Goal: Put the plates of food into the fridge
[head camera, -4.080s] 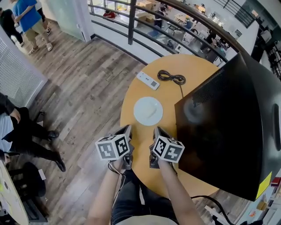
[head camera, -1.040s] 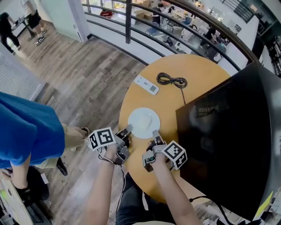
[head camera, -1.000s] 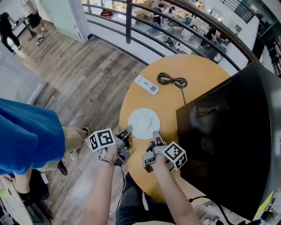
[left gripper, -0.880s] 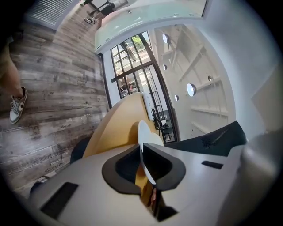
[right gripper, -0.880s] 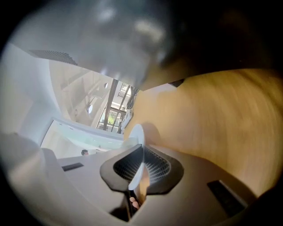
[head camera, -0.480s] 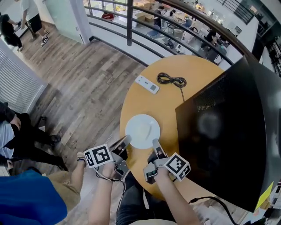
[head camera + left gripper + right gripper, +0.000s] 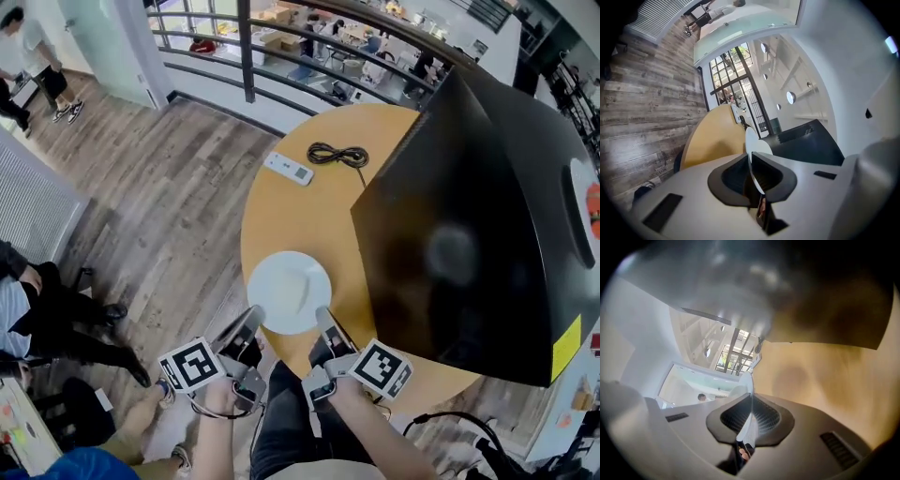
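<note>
Head view: we see the white plate (image 7: 289,292) in the lower middle of the frame, over the near edge of the round table (image 7: 281,211). The left tongs (image 7: 248,321) grip its rim at the lower left and the right tongs (image 7: 325,323) grip it at the lower right. We cannot make out food on the plate. The black fridge (image 7: 469,216) fills the right half of the frame and stands on the same table, just beside the plate. We see no open door from this side. A remote (image 7: 288,169) and a coiled cable (image 7: 338,154) lie at the far part of the table, well apart from the plate.

Left gripper view: the jaws are closed on the thin plate edge, which runs up from between them at the centre of the frame.

Right gripper view: here too the jaws pinch the plate rim, with the table surface at the right.

We judge the task is at its beginning: the plate is grasped on both sides, but it is not in the fridge yet. Carrying it there, getting the door open if needed, and setting it inside are left.
</note>
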